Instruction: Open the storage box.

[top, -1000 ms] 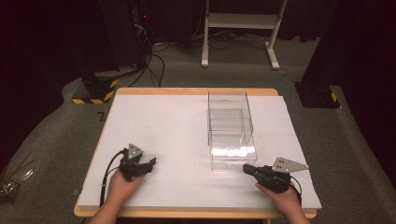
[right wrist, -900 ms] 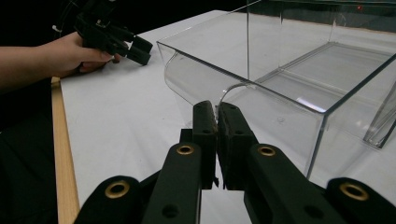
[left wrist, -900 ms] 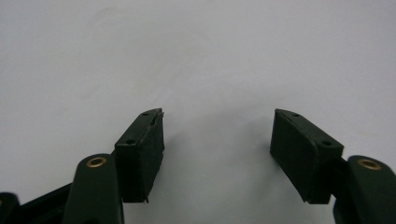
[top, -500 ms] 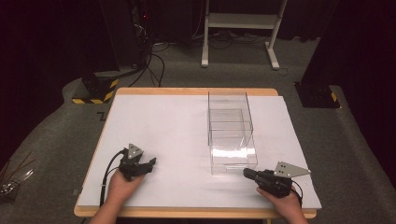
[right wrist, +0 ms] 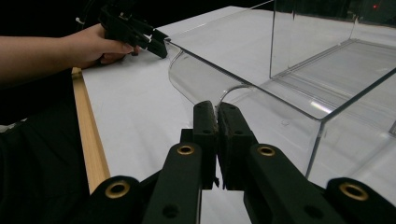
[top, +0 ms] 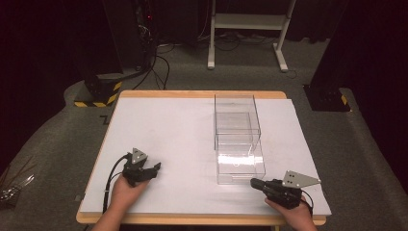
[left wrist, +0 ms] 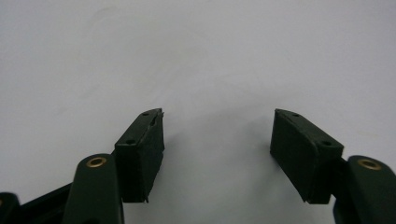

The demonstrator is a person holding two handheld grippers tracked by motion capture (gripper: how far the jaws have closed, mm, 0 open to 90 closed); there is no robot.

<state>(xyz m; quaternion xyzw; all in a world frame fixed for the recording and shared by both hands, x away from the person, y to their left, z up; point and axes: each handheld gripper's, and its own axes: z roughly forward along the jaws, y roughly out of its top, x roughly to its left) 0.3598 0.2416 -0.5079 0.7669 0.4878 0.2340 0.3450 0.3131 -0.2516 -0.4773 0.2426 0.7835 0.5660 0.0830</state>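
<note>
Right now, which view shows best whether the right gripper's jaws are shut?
The right gripper view: the right gripper has its two black jaws pressed together, nothing between them, just short of the clear drawer box. The high view shows it small and dark beside that box. The left gripper view faces bare white tabletop.

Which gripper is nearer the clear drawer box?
Right. The right gripper sits just beside the clear drawer box's front corner; the left gripper rests well off to its left.
</note>
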